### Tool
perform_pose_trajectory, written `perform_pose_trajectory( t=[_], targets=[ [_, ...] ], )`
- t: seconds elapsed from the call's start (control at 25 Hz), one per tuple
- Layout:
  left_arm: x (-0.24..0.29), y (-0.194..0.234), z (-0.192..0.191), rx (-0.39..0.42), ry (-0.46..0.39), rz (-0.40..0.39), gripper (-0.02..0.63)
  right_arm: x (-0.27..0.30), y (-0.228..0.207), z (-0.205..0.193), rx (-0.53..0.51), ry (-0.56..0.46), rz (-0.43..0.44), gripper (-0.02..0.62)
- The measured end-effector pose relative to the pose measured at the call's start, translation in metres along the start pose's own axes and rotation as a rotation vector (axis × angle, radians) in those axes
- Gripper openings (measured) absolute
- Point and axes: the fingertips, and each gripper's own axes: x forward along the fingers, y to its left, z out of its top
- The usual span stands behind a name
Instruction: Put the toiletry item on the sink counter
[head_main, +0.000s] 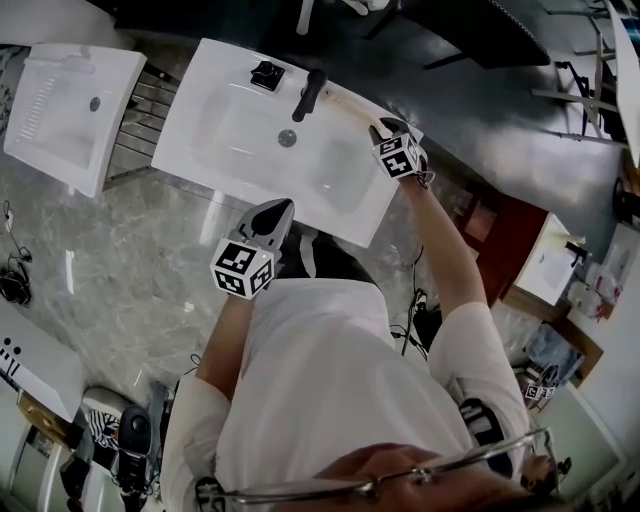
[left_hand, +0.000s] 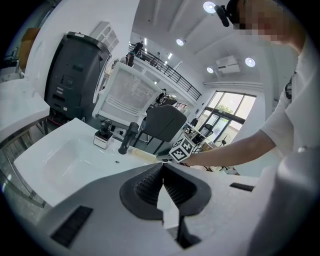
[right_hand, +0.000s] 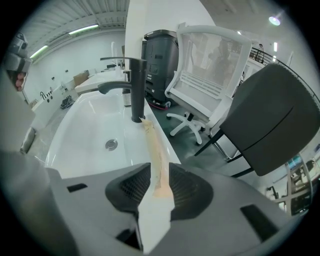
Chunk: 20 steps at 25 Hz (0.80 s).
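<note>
1. Right gripper (head_main: 385, 128) (right_hand: 156, 172) stands at the back rim of the sink counter (head_main: 200, 130), at three o'clock from the drain (head_main: 287, 138). Its jaws are parted, with the toiletry item (right_hand: 152, 150) (head_main: 350, 105) between the pads. I judge they are not pinching it.
2. That item is a long pale strip. It lies flat along the rim, and its far end sits just beside the foot of the faucet (head_main: 310, 93) (right_hand: 136, 90), at ten o'clock from the claw. The ledge likely suits it because it can't slide down into the bowl there.
3. Left gripper (head_main: 280, 208) (left_hand: 163, 167) hangs at six o'clock from the drain, close to the person's body. Its jaws are together on nothing. It is probably held back because one claw is enough for this job.
4. Count:
   - two grippers
   - one toiletry item
   - one black faucet
   - one drain
   - one small black-topped pot (head_main: 266, 74) at ten o'clock from the faucet
   - a second basin (head_main: 60, 110) at nine o'clock
</note>
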Motion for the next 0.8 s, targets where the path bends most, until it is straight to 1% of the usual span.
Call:
perform_pose_trajectory(
  t=[0.12, 0.28, 0.4, 0.68, 0.8],
  targets=[
    [0.002, -0.006, 0.003, 0.01, 0.003, -0.013, 0.005, -0.016, -0.004, 0.002, 0.001, -0.012, -0.009, 0.11],
    [0.003, -0.016, 0.006, 0.032, 0.006, -0.03, 0.005, -0.04, -0.008, 0.002, 0.029, -0.039, -0.018, 0.091],
    [0.004, -0.022, 0.009, 0.048, 0.004, -0.04, 0.005, -0.057, -0.009, 0.001, 0.025, -0.058, -0.024, 0.072],
    [0.007, -0.031, 0.011, 0.077, 0.008, -0.051, 0.005, -0.102, -0.012, -0.003, 0.027, -0.097, -0.045, 0.037],
    [0.009, -0.032, 0.015, 0.093, 0.006, -0.051, 0.005, -0.119, -0.013, -0.006, 0.054, -0.122, -0.055, 0.021]
  ],
)
